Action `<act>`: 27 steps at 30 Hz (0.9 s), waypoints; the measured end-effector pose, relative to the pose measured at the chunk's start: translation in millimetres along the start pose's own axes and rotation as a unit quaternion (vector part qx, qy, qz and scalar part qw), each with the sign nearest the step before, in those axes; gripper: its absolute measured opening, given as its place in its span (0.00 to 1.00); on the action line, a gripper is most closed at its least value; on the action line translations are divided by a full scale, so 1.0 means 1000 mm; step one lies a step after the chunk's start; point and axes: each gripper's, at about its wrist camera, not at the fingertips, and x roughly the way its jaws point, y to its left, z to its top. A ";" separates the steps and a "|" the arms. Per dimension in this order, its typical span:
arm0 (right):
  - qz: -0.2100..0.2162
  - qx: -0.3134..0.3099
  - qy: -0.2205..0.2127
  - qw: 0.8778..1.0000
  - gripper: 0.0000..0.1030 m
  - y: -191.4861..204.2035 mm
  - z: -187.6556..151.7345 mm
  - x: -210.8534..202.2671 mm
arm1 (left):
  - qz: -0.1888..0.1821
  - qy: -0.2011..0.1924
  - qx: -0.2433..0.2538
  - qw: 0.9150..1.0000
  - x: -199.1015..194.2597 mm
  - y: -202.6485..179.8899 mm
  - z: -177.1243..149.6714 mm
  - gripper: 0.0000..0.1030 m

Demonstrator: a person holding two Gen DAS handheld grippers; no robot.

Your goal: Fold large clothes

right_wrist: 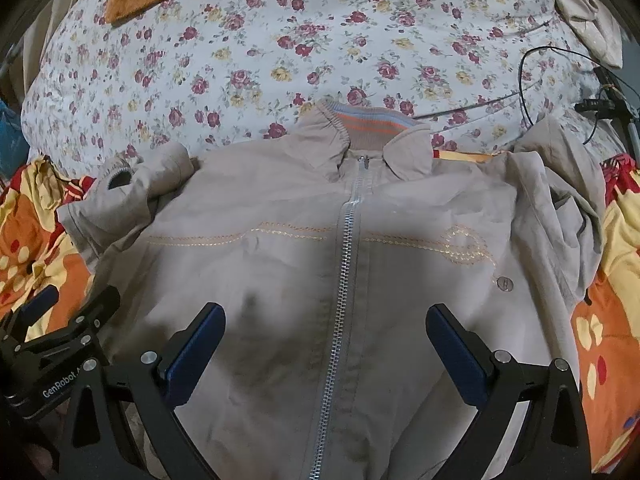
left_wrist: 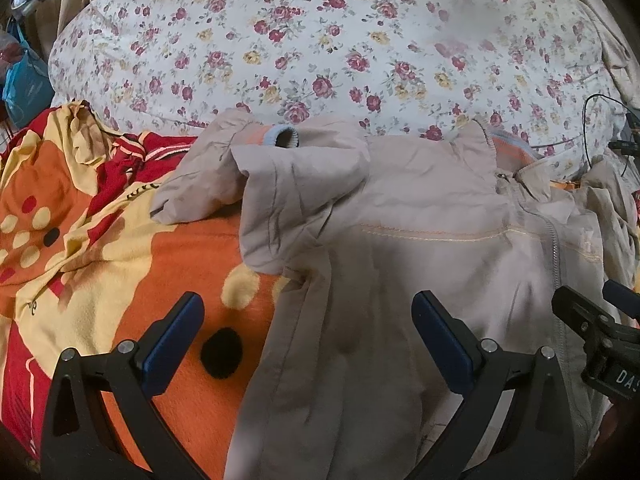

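A beige zip-up jacket (right_wrist: 280, 264) lies front up on the bed, zipper (right_wrist: 348, 264) closed, collar (right_wrist: 372, 124) toward the far side. Its left sleeve (left_wrist: 224, 176) is bunched and folded over at the shoulder, cuff (left_wrist: 285, 137) showing. Its right sleeve (right_wrist: 560, 200) lies crumpled at the side. My left gripper (left_wrist: 308, 312) is open and empty above the jacket's left edge (left_wrist: 288, 320). My right gripper (right_wrist: 324, 320) is open and empty above the jacket's chest, straddling the zipper. The right gripper also shows at the left wrist view's right edge (left_wrist: 600, 328).
An orange, red and yellow blanket (left_wrist: 80, 240) lies under the jacket and shows on both sides (right_wrist: 608, 320). A floral quilt (right_wrist: 280, 40) covers the far bed. A black cable (right_wrist: 524, 80) and a small device (right_wrist: 600, 106) lie at far right. A blue bag (left_wrist: 24, 84) hangs left.
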 end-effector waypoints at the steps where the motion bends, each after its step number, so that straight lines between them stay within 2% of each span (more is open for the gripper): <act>1: -0.001 -0.001 -0.001 1.000 0.97 0.000 0.000 0.000 | 0.000 0.002 -0.001 1.000 0.001 0.000 0.000 1.00; 11: 0.004 -0.006 0.001 1.000 0.97 0.001 0.004 0.000 | 0.005 0.014 -0.007 1.000 0.009 0.001 -0.001 1.00; 16: 0.015 0.002 -0.016 1.000 0.97 0.000 0.006 -0.006 | 0.005 0.016 -0.005 1.000 0.010 -0.001 -0.002 1.00; 27: 0.018 0.001 -0.004 1.000 0.97 0.000 0.004 -0.001 | 0.007 0.019 -0.004 1.000 0.012 -0.002 -0.002 1.00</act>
